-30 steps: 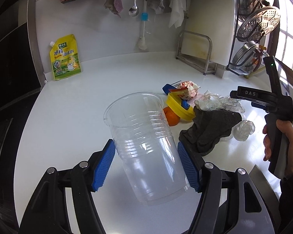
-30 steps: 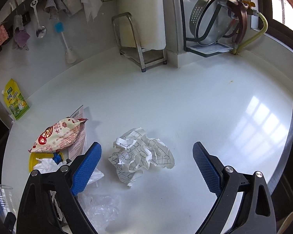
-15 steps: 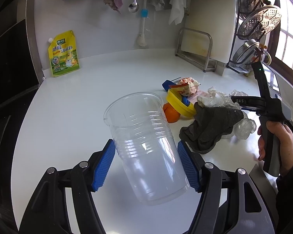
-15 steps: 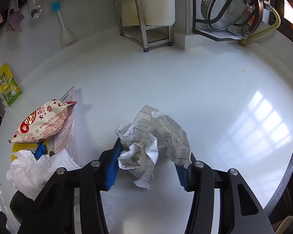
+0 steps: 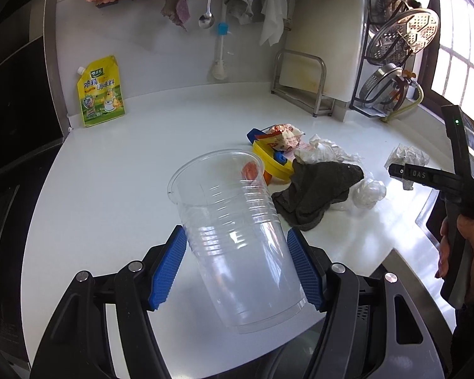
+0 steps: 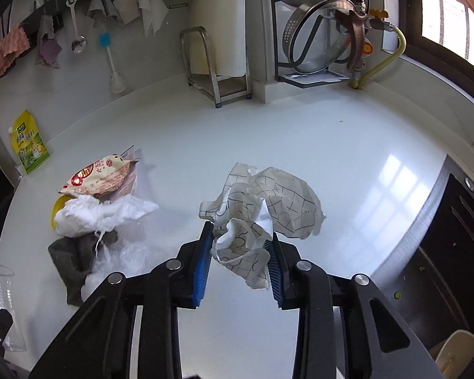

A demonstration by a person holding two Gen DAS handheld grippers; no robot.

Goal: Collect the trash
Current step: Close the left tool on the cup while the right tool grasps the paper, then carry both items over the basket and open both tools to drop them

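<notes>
The crumpled printed paper (image 6: 262,211) sits between the blue pads of my right gripper (image 6: 240,252), whose jaws are closing on it above the white countertop (image 6: 300,145) near its right edge. My left gripper (image 5: 237,271) clamps a clear plastic cup (image 5: 233,221), tilted, beside the trash pile (image 5: 312,173) mid-counter.

The white surface (image 6: 316,145) lies bare across its middle and right, open up to the metal rack (image 6: 215,72) and the pot stand (image 6: 312,47) along the back wall. On the left a heap blocks the way: a snack bag (image 6: 98,177), white tissue (image 6: 94,213), a dark cloth (image 5: 319,189) and clear plastic film (image 6: 123,259). Left of the heap the surface is bare up to a yellow pouch (image 5: 100,91) against the wall.
</notes>
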